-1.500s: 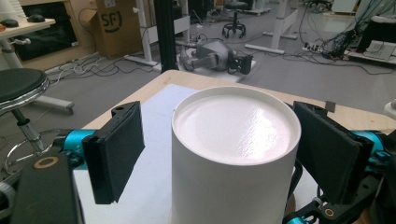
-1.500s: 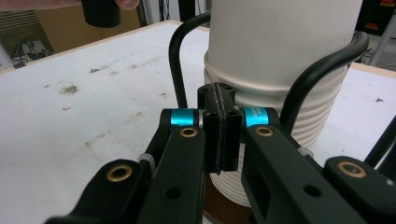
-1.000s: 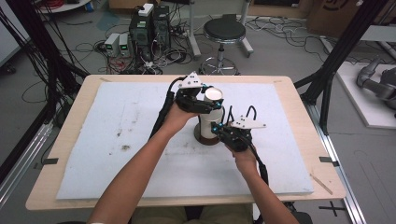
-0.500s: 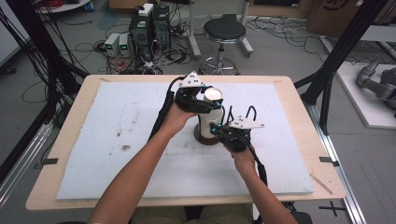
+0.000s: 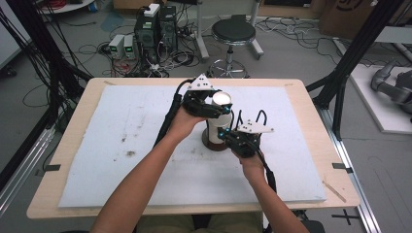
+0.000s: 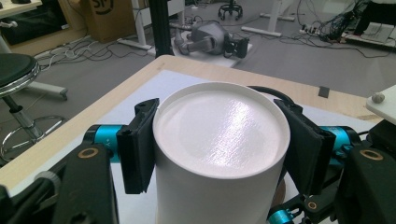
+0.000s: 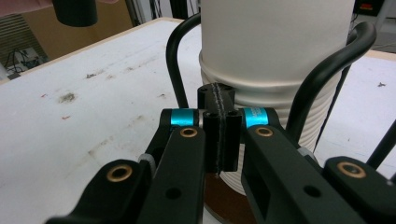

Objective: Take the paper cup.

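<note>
White cup stack (image 6: pixel 219 154) sits clamped between left gripper (image 6: pixel 219 140) jaws; right gripper (image 7: pixel 219 135), jaws pressed together empty, could topple it.

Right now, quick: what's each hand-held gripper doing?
Left hand-held gripper: closed on the top of the white cylinder, one jaw on each side.
Right hand-held gripper: closed, jaws pressed together, holding nothing, close to the cylinder's ribbed base.
</note>
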`<state>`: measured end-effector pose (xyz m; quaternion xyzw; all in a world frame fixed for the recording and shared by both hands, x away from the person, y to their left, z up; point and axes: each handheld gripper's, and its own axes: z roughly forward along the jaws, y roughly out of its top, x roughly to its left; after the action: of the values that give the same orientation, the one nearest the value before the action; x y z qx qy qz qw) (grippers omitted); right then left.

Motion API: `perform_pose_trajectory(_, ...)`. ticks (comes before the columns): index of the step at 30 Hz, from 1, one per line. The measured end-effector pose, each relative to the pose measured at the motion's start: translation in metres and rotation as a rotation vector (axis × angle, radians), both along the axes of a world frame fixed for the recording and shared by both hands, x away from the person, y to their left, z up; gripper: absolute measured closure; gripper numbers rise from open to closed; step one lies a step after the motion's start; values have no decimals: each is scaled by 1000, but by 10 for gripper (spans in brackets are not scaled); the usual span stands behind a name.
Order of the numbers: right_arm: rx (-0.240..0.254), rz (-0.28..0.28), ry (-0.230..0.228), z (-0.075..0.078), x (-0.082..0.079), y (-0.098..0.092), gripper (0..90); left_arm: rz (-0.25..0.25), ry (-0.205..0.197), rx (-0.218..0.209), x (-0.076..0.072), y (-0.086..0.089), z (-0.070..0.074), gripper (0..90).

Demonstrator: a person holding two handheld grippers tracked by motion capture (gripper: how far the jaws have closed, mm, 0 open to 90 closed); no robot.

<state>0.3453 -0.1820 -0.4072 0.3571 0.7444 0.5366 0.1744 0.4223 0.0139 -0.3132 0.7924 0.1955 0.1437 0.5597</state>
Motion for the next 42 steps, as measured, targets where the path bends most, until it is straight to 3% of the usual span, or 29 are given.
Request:
perform_pose_trajectory(5,7,4,8,0,0,0,900,1,2,-5,0,0,0,350)
perform_pose_trajectory(10,15,2,13,-1,1,-1,900,4,-7,-75,-1,5,7,357)
perform_pose_trajectory(13,12,4,9,-1,1,-1,900,-3,-9,-51,0,6,11,358)
perform_pose_trajectory(16,2,6,8,-1,1,-1,900,-5,-14,-54,-1,5,13,358)
perform_pose_trajectory(22,-6,2,7,-1,3,-2,900,20,-50,-111,-4,10,32,357)
perform_pose_trajectory(26,-13,13,-1,-1,3,-2,900,52,-95,-146,-8,22,54,356)
perform_pose_trajectory(29,-15,17,-3,-1,3,-2,900,63,-97,-163,-11,27,61,355)
perform_pose_trajectory(36,-12,45,-38,4,0,-4,900,28,-69,-227,-20,51,78,353)
perform_pose_trajectory(42,-14,57,-56,10,-3,-7,877,15,-65,-191,-32,70,83,352)
